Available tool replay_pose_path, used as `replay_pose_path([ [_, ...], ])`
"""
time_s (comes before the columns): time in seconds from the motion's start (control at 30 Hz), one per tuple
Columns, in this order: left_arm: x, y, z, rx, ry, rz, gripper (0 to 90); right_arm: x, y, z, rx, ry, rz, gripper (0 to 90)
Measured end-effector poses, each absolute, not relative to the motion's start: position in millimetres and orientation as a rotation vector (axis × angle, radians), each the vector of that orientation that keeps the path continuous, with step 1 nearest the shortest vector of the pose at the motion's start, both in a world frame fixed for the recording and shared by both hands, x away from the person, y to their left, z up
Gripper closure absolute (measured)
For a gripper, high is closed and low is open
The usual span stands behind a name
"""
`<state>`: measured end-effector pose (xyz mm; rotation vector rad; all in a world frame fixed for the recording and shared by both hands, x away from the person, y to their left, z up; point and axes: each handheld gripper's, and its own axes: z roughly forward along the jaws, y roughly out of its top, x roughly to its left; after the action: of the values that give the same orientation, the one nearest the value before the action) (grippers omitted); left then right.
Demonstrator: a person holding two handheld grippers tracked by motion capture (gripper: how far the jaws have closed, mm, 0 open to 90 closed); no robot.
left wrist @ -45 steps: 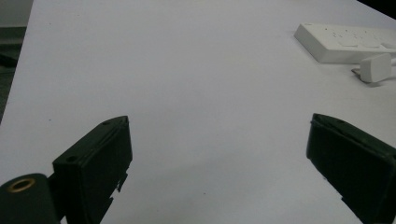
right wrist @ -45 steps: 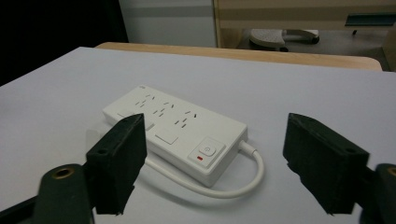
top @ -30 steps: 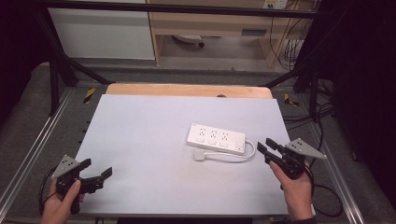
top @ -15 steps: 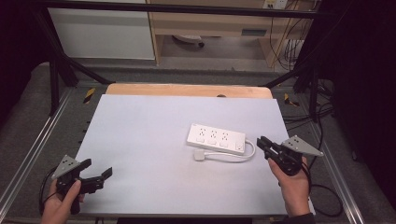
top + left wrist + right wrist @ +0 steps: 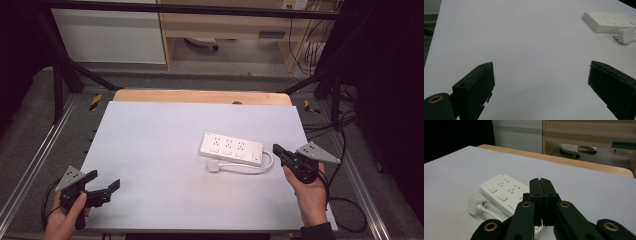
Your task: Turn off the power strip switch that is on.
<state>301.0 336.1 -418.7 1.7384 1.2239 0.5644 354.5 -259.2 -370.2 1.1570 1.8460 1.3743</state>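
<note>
A pale worktop (image 5: 165,150) fronts a wooden strip. The right tool (image 5: 276,149), jaws just closed on nothing, sits at three o'clock of the power strip (image 5: 231,148); its plug (image 5: 214,167) lies just beside. The left tool (image 5: 106,182) gapes empty at seven o'clock, well apart.

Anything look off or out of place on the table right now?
Nothing damaged or spilled. The power strip lies flat but askew to the table edges, its cord looped back so the plug rests loose beside it. The right gripper is shut and holds nothing.
</note>
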Motion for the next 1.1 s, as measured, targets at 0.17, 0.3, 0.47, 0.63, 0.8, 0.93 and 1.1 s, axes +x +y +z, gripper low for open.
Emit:
replay_pose_path([
  [0.17, 301.0, 335.9, -418.6, 1.739, 1.223, 0.565, 6.9, 357.8, -257.3, -370.7, 1.154, 1.857, 1.36, 90.0],
  [0.3, 301.0, 336.0, -418.6, 1.737, 1.224, 0.564, 6.9, 360.0, -255.4, -370.2, 1.154, 1.862, 1.357, 90.0],
  [0.47, 300.9, 336.3, -418.4, 1.737, 1.222, 0.566, 6.9, 363.5, -252.3, -370.4, 1.146, 1.879, 1.347, 90.0],
  [0.63, 301.0, 336.4, -418.4, 1.738, 1.221, 0.566, 6.9, 367.4, -247.9, -371.6, 1.143, 1.895, 1.343, 90.0],
  [0.8, 300.9, 336.5, -418.3, 1.736, 1.222, 0.567, 6.9, 370.6, -242.4, -373.5, 1.126, 1.928, 1.334, 90.0],
  [0.93, 300.8, 336.5, -418.3, 1.738, 1.221, 0.567, 6.9, 372.9, -238.1, -375.7, 1.122, 1.945, 1.328, 90.0],
  [1.1, 300.8, 336.6, -418.2, 1.737, 1.222, 0.568, 6.9, 376.4, -232.4, -380.4, 1.12, 1.97, 1.318, 90.0],
])
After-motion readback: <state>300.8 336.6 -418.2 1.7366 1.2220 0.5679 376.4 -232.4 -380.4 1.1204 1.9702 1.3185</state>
